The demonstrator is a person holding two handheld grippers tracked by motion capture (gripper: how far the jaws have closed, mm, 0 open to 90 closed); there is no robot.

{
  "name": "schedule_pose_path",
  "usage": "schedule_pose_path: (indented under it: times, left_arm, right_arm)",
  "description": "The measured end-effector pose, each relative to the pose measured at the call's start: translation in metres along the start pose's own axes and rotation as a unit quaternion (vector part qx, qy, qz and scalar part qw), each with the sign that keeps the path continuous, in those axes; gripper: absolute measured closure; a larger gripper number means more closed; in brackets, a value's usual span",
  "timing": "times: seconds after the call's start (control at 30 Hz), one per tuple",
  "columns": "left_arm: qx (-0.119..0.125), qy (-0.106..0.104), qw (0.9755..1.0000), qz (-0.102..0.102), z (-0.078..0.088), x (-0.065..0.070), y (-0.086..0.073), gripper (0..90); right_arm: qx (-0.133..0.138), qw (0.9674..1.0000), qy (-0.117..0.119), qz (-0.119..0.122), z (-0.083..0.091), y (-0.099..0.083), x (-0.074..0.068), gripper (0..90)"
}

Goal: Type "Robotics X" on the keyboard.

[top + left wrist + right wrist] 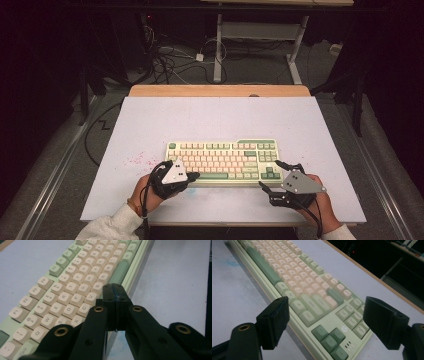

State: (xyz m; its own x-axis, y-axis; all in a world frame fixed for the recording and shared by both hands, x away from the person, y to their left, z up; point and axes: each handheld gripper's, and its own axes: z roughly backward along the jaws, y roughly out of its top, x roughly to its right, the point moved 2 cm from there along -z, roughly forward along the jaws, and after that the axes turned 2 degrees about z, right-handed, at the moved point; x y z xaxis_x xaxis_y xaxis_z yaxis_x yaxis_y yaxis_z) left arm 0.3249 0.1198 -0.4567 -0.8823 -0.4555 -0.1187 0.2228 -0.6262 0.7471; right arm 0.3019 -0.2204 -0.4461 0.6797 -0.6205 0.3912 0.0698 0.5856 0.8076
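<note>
Overhead and both close gripper views share the keyboard (222,162).

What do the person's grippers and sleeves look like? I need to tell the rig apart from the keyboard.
Both the left gripper and the right gripper are black, two-jawed, each topped by a grey three-cornered plate with dark dots. Black cables trail back along the wrists. The sleeves are light-coloured knit, and a band circles the left wrist.

We identify this as a lab or test workspace: a white work table (150,125) stands in a dark room, loose cables (165,57) lie tangled on the grey floor at far left, and a metal-legged bench frame (260,35) stands beyond.
</note>
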Motion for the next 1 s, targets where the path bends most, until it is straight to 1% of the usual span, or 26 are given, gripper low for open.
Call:
schedule_pose_path:
  times: [0.23, 0.3, 0.37, 0.57, 0.67, 0.7, 0.73, 0.77, 0.8, 0.83, 0.9, 0.93, 0.97, 1.0]
  left_arm:
    - [-0.019, 0.007, 0.9998, -0.001, -0.012, -0.002, 0.0, 87.6]
    - [-0.024, 0.005, 0.9997, -0.004, -0.016, -0.003, 0.0, 87.6]
    - [-0.03, 0.011, 0.9995, -0.006, -0.019, -0.002, 0.0, 87.6]
    - [-0.023, 0.019, 0.9995, 0.001, -0.02, -0.005, 0.002, 87.5]
    - [-0.024, 0.023, 0.9994, 0.003, -0.021, -0.007, 0.003, 87.5]
    - [-0.028, 0.024, 0.9993, 0.003, -0.022, -0.008, 0.002, 87.5]
    - [-0.034, 0.02, 0.9992, 0.004, -0.024, -0.009, 0.002, 87.5]
    - [-0.05, 0.014, 0.9986, 0.004, -0.026, -0.01, 0.0, 87.5]
    - [-0.051, 0.012, 0.9986, 0.003, -0.028, -0.009, -0.001, 87.6]
    - [-0.049, 0.01, 0.9987, 0.009, -0.028, -0.009, -0.001, 87.6]
    - [-0.054, 0.019, 0.9983, -0.001, -0.026, -0.008, 0.0, 87.2]
    - [-0.05, 0.022, 0.9985, -0.001, -0.025, -0.008, 0.001, 82.1]
    - [-0.042, 0.022, 0.9989, 0.003, -0.022, -0.009, 0.001, 80.4]
    - [-0.037, 0.027, 0.9989, 0.006, -0.02, -0.01, 0.002, 80.4]
  right_arm:
    - [0.0, 1.0, 0.0, 0.001, -0.001, 0.0, 0.0, 22.1]
    - [0.0, 1.0, 0.001, 0.004, -0.001, 0.0, 0.0, 22.1]
    - [0.0, 1.0, 0.001, 0.004, -0.001, 0.0, -0.001, 22.1]
    - [0.0, 1.0, 0.001, 0.004, -0.001, 0.0, 0.0, 22.1]
    - [-0.003, 1.0, 0.002, 0.005, -0.002, -0.001, -0.001, 22.1]
    - [-0.003, 1.0, 0.002, 0.006, -0.002, -0.001, -0.001, 22.1]
    - [-0.003, 1.0, 0.002, 0.007, -0.002, -0.001, -0.001, 22.1]
    - [-0.004, 1.0, 0.001, 0.008, -0.002, -0.001, -0.001, 22.1]
    - [-0.004, 1.0, 0.001, 0.009, -0.002, -0.001, -0.001, 22.1]
    - [-0.004, 1.0, 0.001, 0.009, -0.002, -0.001, -0.002, 22.1]
    - [-0.004, 0.9999, 0.001, 0.009, -0.002, -0.001, -0.002, 22.1]
    - [-0.004, 0.9999, 0.001, 0.009, -0.002, -0.001, -0.002, 22.1]
    - [-0.004, 0.9999, 0.001, 0.009, -0.002, -0.001, -0.001, 22.2]
    - [-0.004, 1.0, 0.0, 0.009, -0.002, -0.001, -0.001, 22.4]
